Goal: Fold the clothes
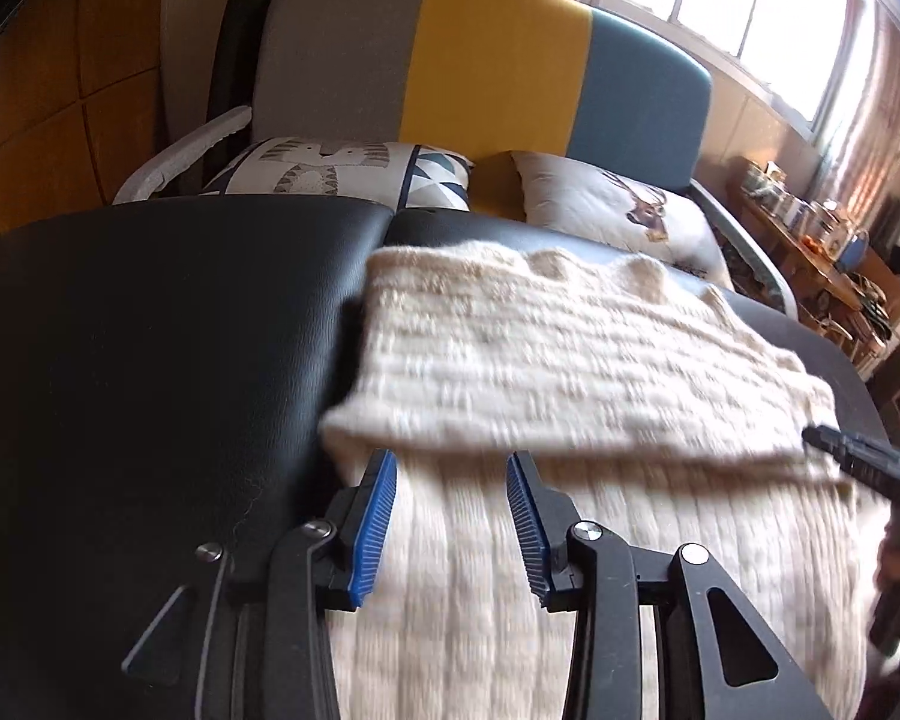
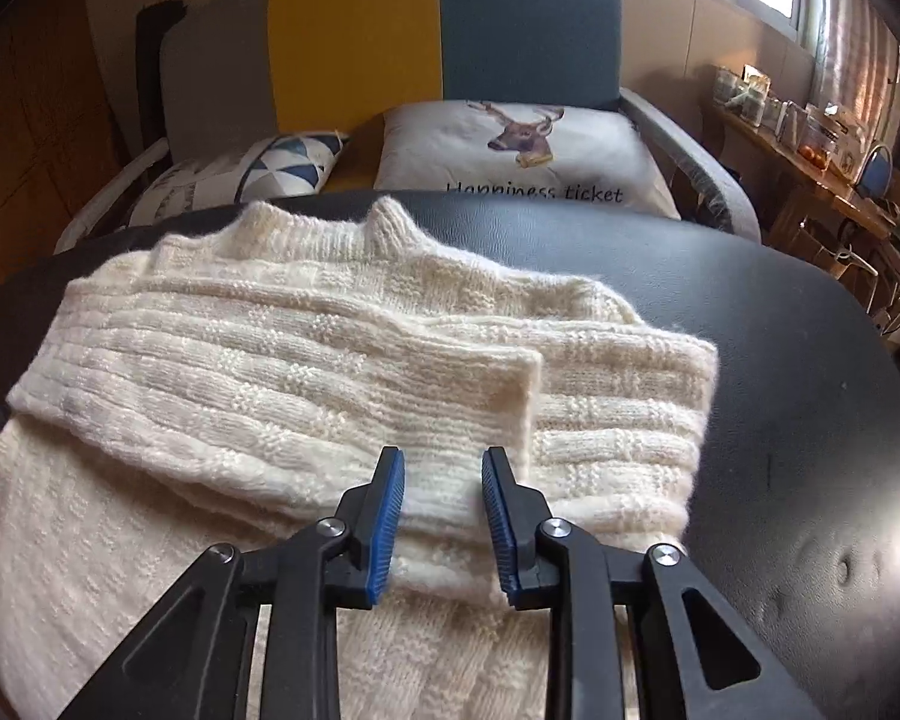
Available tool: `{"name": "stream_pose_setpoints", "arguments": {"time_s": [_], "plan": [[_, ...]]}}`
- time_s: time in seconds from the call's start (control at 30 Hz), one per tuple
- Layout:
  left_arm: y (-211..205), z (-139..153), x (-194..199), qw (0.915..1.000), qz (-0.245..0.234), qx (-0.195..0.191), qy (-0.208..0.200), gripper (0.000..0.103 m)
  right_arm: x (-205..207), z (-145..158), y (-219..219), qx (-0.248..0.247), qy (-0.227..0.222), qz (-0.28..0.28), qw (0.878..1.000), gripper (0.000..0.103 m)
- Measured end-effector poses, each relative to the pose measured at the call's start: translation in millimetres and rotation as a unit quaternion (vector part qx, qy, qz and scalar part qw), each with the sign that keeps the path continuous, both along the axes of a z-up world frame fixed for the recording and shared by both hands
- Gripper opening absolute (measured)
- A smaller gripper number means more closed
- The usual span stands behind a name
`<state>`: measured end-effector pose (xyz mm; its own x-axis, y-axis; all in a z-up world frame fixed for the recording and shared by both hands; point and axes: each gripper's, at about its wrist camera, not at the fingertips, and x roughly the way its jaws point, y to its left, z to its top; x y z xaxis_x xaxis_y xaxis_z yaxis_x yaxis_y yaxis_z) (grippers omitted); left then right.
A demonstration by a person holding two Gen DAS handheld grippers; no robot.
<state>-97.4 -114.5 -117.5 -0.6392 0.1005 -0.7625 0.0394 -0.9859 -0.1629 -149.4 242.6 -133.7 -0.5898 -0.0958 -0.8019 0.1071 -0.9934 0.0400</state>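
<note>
— Folded on a black padded surface (image 2: 780, 312): a cream knitted sweater (image 2: 306, 360), both sleeves laid across the chest, collar toward the far edge, hem running off the near edge.

— And the tongs?

— Left gripper (image 1: 453, 468) spread wide, blue-padded fingers (image 1: 375, 528) apart over the knit at the near left part of the garment, clamping nothing. Right gripper (image 2: 444, 468) likewise parted, poised above a sleeve cuff, holding nothing.

— Any writing?

— Printed on a white deer cushion (image 2: 510, 144) beyond the far edge: "Happiness ticket", lower part hidden behind the surface. Beside it, a cushion with blue triangles (image 2: 288, 165). Behind both, a sofa back (image 2: 450, 30) in grey, yellow and teal panels. No readable label on the sweater.

— Elsewhere?

— Cluttered wooden shelf (image 2: 810, 138) under the window (image 1: 750, 6), items too small to identify.
</note>
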Motion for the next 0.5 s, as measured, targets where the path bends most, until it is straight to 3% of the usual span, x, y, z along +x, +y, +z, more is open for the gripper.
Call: {"name": "stream_pose_setpoints", "arguments": {"time_s": [0.17, 0.3, 0.33, 0.4, 0.5], "plan": [[9.5, -13.9, 52.7, 0.9998, -0.011, -0.009, -0.011, 0.042, 67.0, 2.9, -20.4, -0.021, -0.003, 0.047, 0.999, 0.027], [21.5, -36.0, 79.7, 0.9983, -0.027, -0.053, -0.001, 0.045, 103.1, -25.2, -26.1, 0.015, -0.04, 0.05, 0.998, 0.027], [24.5, -38.5, 82.5, 0.9973, -0.032, -0.066, 0.01, 0.046, 110.5, -29.0, -24.3, 0.016, -0.028, 0.049, 0.998, 0.027], [23.7, -41.4, 81.4, 0.9977, -0.03, -0.059, 0.016, 0.049, 118.5, -32.0, -22.0, 0.019, -0.008, 0.051, 0.998, 0.027], [18.0, -38.3, 77.3, 0.9988, -0.029, -0.039, 0.006, 0.049, 119.3, -30.1, -15.6, -0.002, -0.014, 0.047, 0.999, 0.027]]}}
